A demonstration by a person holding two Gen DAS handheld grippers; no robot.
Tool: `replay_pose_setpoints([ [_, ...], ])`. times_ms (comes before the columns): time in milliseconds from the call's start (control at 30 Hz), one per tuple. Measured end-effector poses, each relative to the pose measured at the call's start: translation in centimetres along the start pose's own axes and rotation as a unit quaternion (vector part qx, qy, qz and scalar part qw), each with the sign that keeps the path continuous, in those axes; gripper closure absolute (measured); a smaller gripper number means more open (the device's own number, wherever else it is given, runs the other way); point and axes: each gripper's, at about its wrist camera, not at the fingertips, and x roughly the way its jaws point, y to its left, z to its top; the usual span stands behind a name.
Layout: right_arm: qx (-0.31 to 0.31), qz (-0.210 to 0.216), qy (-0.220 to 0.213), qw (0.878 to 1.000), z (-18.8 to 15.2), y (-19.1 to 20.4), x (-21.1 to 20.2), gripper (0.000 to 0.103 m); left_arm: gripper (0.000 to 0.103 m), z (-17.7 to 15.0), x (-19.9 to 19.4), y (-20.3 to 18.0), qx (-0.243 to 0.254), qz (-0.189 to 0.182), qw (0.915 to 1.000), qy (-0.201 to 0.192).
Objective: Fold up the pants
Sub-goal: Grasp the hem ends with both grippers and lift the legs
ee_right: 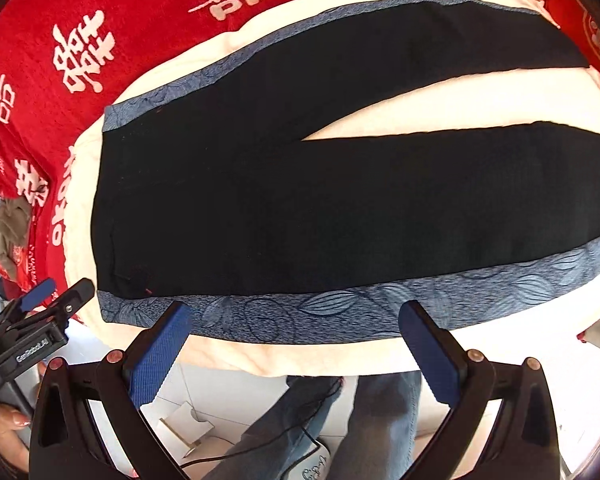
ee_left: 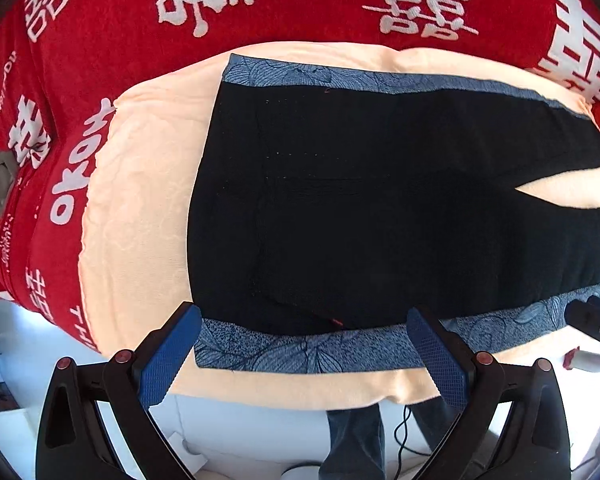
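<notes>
Black pants (ee_left: pixel 360 208) with blue leaf-print side stripes (ee_left: pixel 300 352) lie flat on a cream cloth (ee_left: pixel 140 208), waist to the left and both legs spread to the right. In the right wrist view the pants (ee_right: pixel 280 208) show both legs parted in a V. My left gripper (ee_left: pixel 304 344) is open, hovering over the near stripe by the waist. My right gripper (ee_right: pixel 294 332) is open, above the near stripe (ee_right: pixel 340 308) further along the leg. Neither holds anything.
A red blanket with white characters (ee_left: pixel 260 0) covers the surface beyond the cream cloth (ee_right: pixel 460 96). The near edge of the cloth (ee_right: pixel 320 356) overhangs; the person's jeans (ee_right: pixel 340 420) and a cable are below. The left gripper (ee_right: pixel 40 320) shows at the left.
</notes>
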Motion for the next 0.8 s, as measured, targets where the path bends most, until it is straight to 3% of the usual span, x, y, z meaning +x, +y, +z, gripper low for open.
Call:
replay_pose_setpoints([
  [167,-0.003,0.109,0.005,0.994,-1.7,1.0,2.4,0.0,0.0,-1.7,1.7,2.9,-0.063,-0.039,0.9969,-0.028],
  [267,0.019,0.198,0.029,0.98,-3.5,1.6,5.1,0.0,0.0,-3.1,2.8,4.4,-0.095,-0.073,0.9924,-0.028],
  [333,0.027,0.231,0.043,0.972,-4.6,1.8,6.7,0.0,0.0,-4.2,3.6,5.3,-0.114,-0.103,0.9878,-0.022],
  [500,0.058,0.255,0.063,0.963,-7.1,1.5,10.8,0.027,0.0,-6.3,5.3,5.9,-0.129,-0.146,0.9809,-0.005],
  [700,0.138,0.3,0.027,0.944,-7.0,-0.1,13.1,0.029,0.0,-7.5,6.4,5.4,-0.116,-0.168,0.979,0.011],
  [733,0.157,0.308,0.024,0.938,-6.7,-0.3,13.3,0.034,0.0,-7.5,6.7,5.3,-0.119,-0.175,0.9772,0.016],
  [767,0.175,0.317,0.026,0.932,-6.4,-0.5,13.6,0.054,0.0,-7.6,7.0,5.2,-0.125,-0.184,0.9747,0.023],
  [800,0.19,0.328,0.027,0.925,-6.0,-0.6,13.7,0.082,0.0,-7.8,7.3,5.3,-0.133,-0.195,0.9713,0.031],
])
